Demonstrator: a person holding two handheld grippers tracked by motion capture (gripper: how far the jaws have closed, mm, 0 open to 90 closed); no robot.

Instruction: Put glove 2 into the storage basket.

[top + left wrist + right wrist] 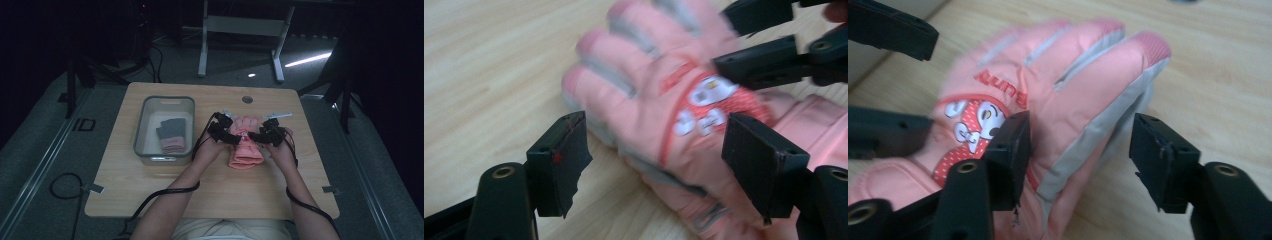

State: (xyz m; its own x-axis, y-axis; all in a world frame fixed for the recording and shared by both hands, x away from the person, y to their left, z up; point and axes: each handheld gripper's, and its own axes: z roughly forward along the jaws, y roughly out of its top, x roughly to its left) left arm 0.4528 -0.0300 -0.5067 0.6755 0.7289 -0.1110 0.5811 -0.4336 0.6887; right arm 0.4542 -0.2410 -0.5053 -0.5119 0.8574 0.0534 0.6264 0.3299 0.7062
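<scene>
A pink padded glove (246,149) with grey trim and a cartoon patch lies flat on the wooden table (150,185), fingers pointing away from the person. My left gripper (232,137) comes at its left edge and my right gripper (256,136) at its right edge. In the left gripper view the jaws (654,125) stand wide around the glove (644,100); the left pad is clear of the fabric. In the right gripper view the gripper (1080,122) straddles the glove's (1073,75) grey-edged side, one jaw over the fabric, the other beside it with a gap.
A grey plastic bin (165,102) stands left of the hands, holding a folded grey-and-pink glove pair (172,135). A round cable hole (247,99) sits near the table's far edge. Cables trail from both forearms toward the near edge.
</scene>
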